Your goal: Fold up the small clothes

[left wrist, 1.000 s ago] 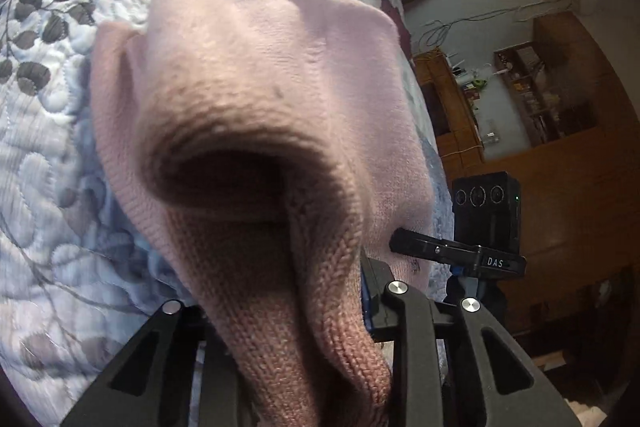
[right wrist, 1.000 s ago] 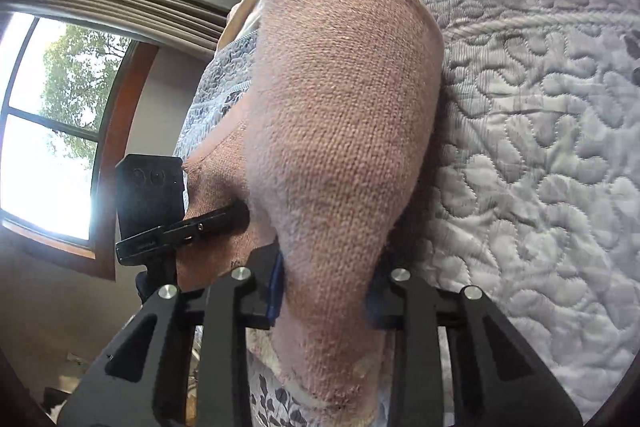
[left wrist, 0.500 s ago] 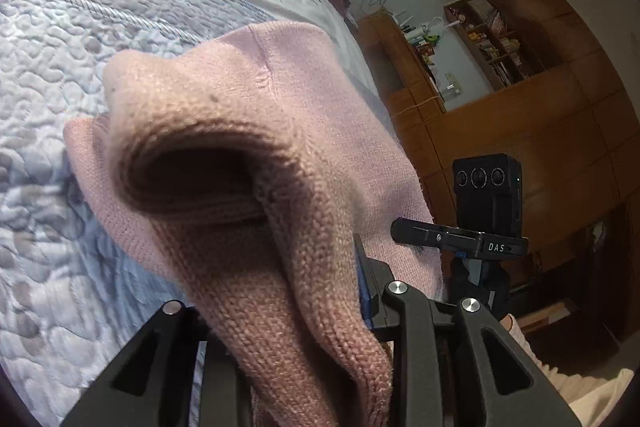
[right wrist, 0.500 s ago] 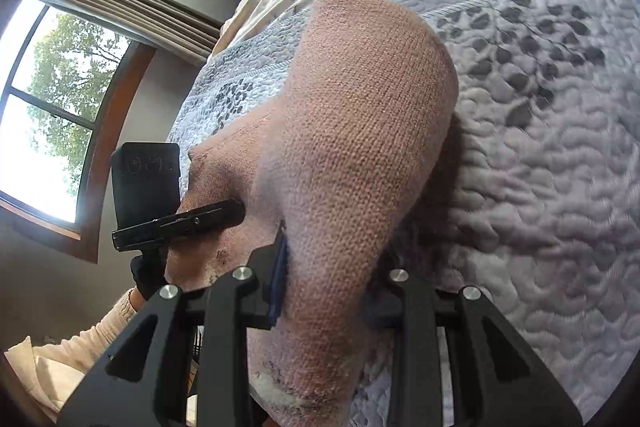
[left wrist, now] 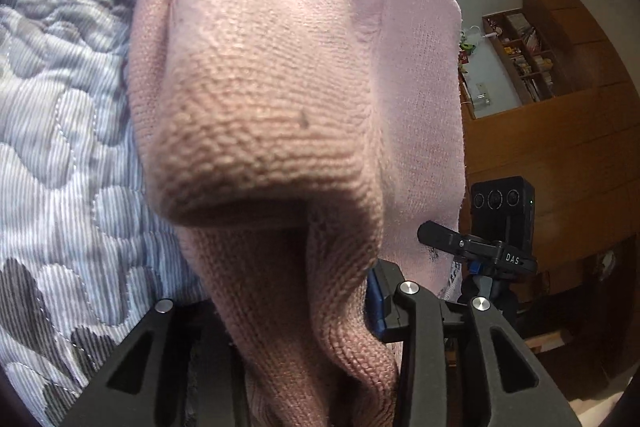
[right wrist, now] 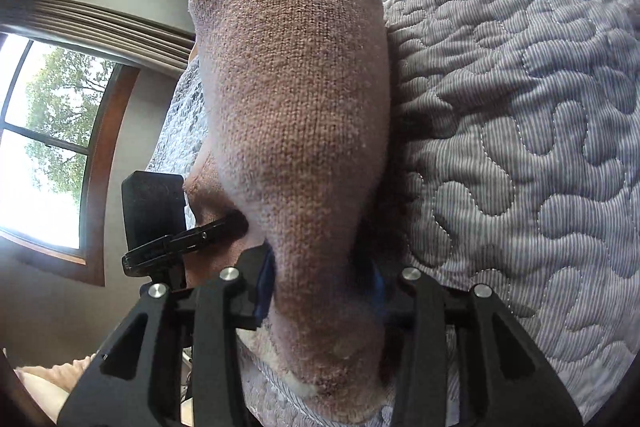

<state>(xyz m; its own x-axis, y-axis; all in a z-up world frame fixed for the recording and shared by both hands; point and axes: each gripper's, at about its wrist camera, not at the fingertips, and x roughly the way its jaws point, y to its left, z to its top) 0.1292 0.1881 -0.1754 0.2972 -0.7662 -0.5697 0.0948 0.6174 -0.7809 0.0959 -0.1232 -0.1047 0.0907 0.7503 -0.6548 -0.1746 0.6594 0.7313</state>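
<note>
The knit garment (left wrist: 280, 99) hangs between both grippers' fingers (right wrist: 256, 291), above the quilt (right wrist: 520, 107).

The white letters "DAS" stand on a black clamp bar (left wrist: 480, 249), right of the left gripper's jaws.

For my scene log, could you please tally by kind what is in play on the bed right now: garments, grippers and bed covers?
Pink knitted garment: 1, held at both ends.
Grippers: 2, the left gripper and the right gripper, each shut on the garment.
Quilted grey bed cover: 1, under the garment.
Total: 4.
</note>
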